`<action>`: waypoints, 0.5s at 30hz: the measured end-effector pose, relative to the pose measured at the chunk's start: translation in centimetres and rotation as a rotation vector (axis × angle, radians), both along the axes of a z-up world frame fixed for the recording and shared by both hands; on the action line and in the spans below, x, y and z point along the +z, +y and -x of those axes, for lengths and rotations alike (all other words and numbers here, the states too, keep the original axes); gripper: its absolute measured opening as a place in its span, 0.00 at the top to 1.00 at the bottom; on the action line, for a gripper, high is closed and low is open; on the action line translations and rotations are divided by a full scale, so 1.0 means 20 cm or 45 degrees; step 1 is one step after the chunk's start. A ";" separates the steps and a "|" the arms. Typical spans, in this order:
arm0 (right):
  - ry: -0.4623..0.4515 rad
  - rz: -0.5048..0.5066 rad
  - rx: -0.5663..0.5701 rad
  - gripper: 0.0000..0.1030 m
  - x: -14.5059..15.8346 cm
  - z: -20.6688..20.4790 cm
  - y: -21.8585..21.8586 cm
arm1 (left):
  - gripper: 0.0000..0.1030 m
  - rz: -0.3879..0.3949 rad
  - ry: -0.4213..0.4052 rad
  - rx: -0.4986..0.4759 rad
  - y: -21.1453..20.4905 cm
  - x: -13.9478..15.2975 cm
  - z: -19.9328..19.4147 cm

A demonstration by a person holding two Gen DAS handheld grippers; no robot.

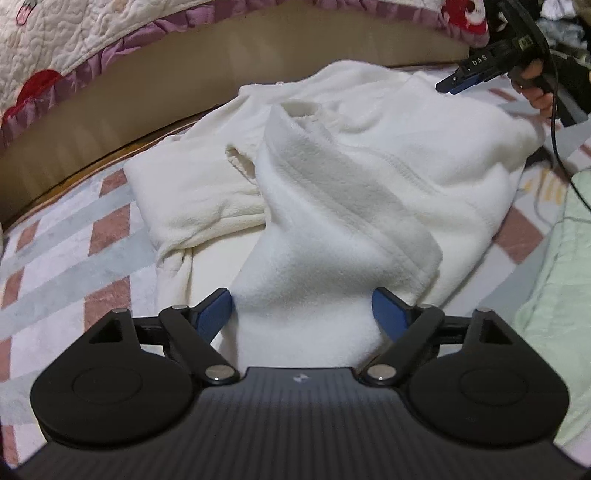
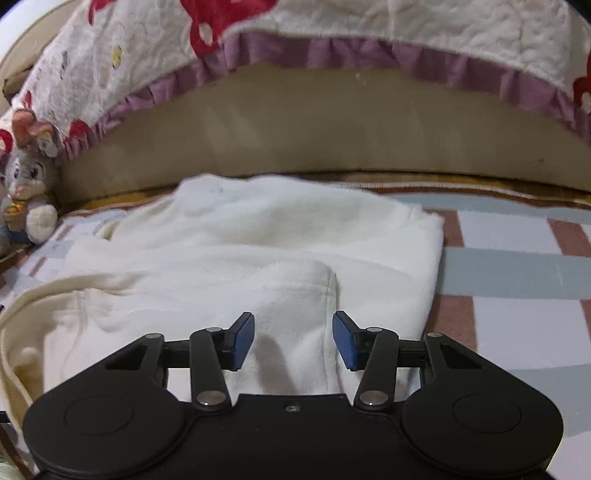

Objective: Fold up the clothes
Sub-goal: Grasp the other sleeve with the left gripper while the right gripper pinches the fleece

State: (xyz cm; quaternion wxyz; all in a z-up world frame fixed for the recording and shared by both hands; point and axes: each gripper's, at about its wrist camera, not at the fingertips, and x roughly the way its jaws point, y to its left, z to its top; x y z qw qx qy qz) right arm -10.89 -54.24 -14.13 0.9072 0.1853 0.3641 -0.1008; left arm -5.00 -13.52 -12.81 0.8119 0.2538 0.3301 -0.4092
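Checked bedspread (image 1: 110, 236) below, left tongs (image 1: 303, 314) gaping around the white fleece garment's (image 1: 332, 206) raised fold, right tongs (image 2: 293, 339) parted above it, so likely mid-fold, next laying that fold flat.

Home bedroom: checked bedsheet (image 2: 517, 258), quilted frilled bedspread (image 2: 332, 29), plush rabbit (image 2: 29, 192).

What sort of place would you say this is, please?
Probably a bedroom: a white garment lies on a checked bedsheet, beside a frilled quilt and a plush rabbit.

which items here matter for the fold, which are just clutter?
Job:
- white fleece garment
- left gripper, fabric between its fingers
- right gripper, open

Clutter:
- grey plush rabbit
- quilted bedspread with purple ruffle
- pale green cloth
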 end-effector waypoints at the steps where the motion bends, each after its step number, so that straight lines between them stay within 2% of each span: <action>1: 0.024 -0.021 -0.012 0.44 -0.03 0.00 0.00 | 0.19 -0.006 -0.006 0.004 -0.01 0.00 0.00; 3: 0.072 -0.065 -0.011 0.42 -0.08 0.00 -0.02 | 0.19 -0.005 -0.002 0.021 -0.02 0.00 0.01; 5: 0.099 -0.149 -0.014 0.41 -0.13 0.01 -0.04 | 0.21 0.031 0.053 0.053 -0.01 0.00 -0.01; 6: 0.094 -0.166 -0.016 0.40 -0.14 0.01 -0.05 | 0.25 0.049 0.097 0.063 0.00 0.00 -0.03; 8: 0.078 -0.165 -0.001 0.40 -0.14 0.01 -0.05 | 0.44 0.099 0.182 0.108 0.02 0.00 -0.08; 9: 0.071 -0.164 0.007 0.49 -0.14 0.02 -0.04 | 0.60 0.117 0.209 0.140 0.03 0.00 -0.11; 10: 0.054 -0.142 0.031 0.73 -0.14 0.02 -0.03 | 0.75 0.141 0.221 0.180 0.05 0.01 -0.14; 11: 0.035 -0.116 0.058 0.84 -0.13 0.02 0.00 | 0.76 0.169 0.223 0.226 0.07 0.03 -0.17; 13: -0.001 -0.028 0.108 0.88 -0.11 0.03 0.05 | 0.77 0.224 0.228 0.318 0.12 0.07 -0.23; 15: -0.065 0.062 0.103 0.89 -0.04 0.05 0.08 | 0.76 0.263 0.246 0.319 0.14 0.09 -0.22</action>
